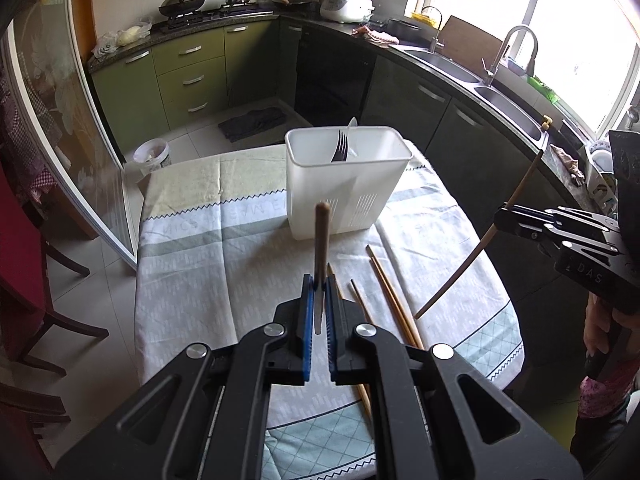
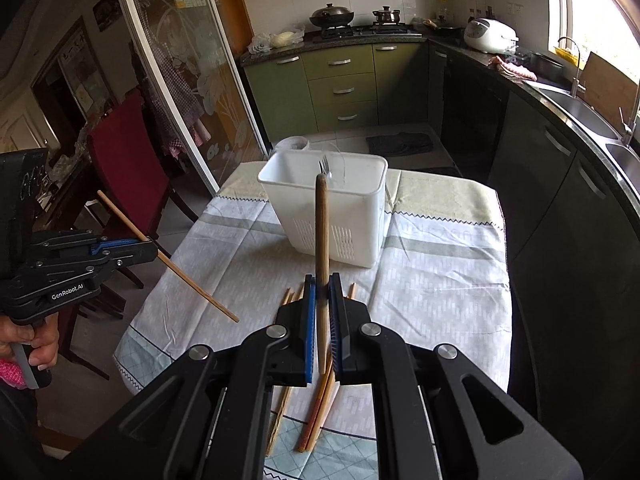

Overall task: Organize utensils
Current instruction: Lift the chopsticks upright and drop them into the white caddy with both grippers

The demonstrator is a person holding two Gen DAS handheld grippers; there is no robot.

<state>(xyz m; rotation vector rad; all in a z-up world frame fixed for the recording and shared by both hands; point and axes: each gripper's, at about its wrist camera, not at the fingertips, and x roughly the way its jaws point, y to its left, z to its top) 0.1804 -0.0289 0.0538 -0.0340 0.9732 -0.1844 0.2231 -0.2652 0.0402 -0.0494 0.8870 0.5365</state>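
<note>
My left gripper point(image 1: 319, 280) is shut on a brown chopstick point(image 1: 322, 236) that stands nearly upright above the table. The right gripper point(image 2: 322, 280) is shut on another chopstick point(image 2: 322, 224), also upright. Each shows in the other view: the right gripper point(image 1: 498, 216) with its slanted chopstick point(image 1: 452, 280), the left gripper point(image 2: 154, 246) with its own point(image 2: 192, 284). A white slotted utensil holder point(image 1: 312, 184) point(image 2: 360, 216) stands ahead on the table, with a dark fork point(image 1: 341, 146) point(image 2: 324, 166) in it. Several loose chopsticks point(image 1: 394, 296) point(image 2: 316, 412) lie on the cloth below both grippers.
A pale patterned cloth point(image 1: 208, 248) covers the small table. A red chair point(image 2: 124, 160) and a glass sliding door point(image 2: 180, 80) are to the left. Dark counters with sinks point(image 1: 500, 96) run along the right. A white bin point(image 1: 154, 154) sits on the floor beyond.
</note>
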